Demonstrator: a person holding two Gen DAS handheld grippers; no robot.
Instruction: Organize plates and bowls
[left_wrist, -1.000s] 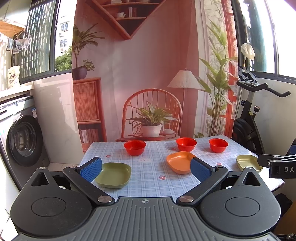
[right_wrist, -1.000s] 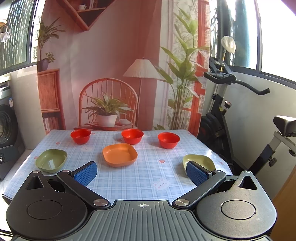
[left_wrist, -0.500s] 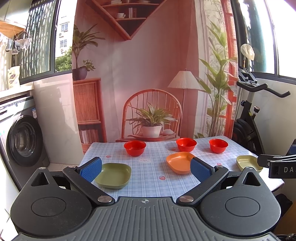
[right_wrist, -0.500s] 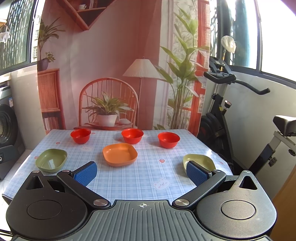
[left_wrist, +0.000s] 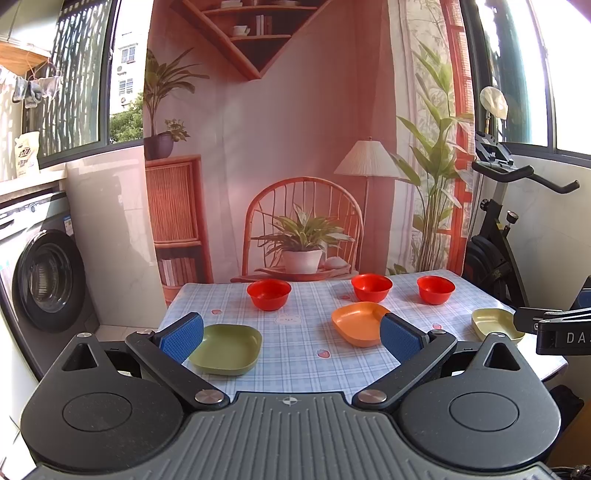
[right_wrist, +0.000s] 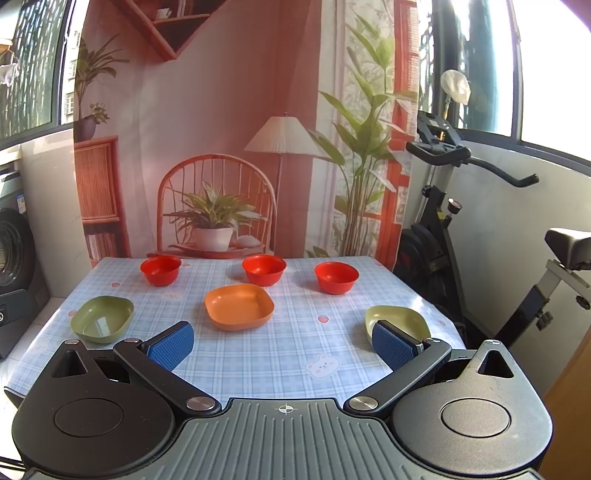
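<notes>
Three red bowls stand in a row at the far side of the table: left (right_wrist: 161, 270), middle (right_wrist: 264, 269) and right (right_wrist: 336, 277). An orange plate (right_wrist: 239, 307) lies in the middle, a green plate (right_wrist: 102, 324) at the left, a yellow-green plate (right_wrist: 397, 322) at the right. In the left wrist view the green plate (left_wrist: 226, 348), orange plate (left_wrist: 356, 323) and yellow-green plate (left_wrist: 495, 324) show too. My left gripper (left_wrist: 291, 338) is open and empty, held back above the near edge. My right gripper (right_wrist: 282, 345) is open and empty, its right finger in front of the yellow-green plate.
The table has a blue checked cloth (right_wrist: 295, 343). A washing machine (left_wrist: 44, 280) stands to the left, an exercise bike (right_wrist: 461, 221) to the right. A printed backdrop hangs behind the table. The right gripper's side (left_wrist: 554, 326) shows at the right edge of the left wrist view.
</notes>
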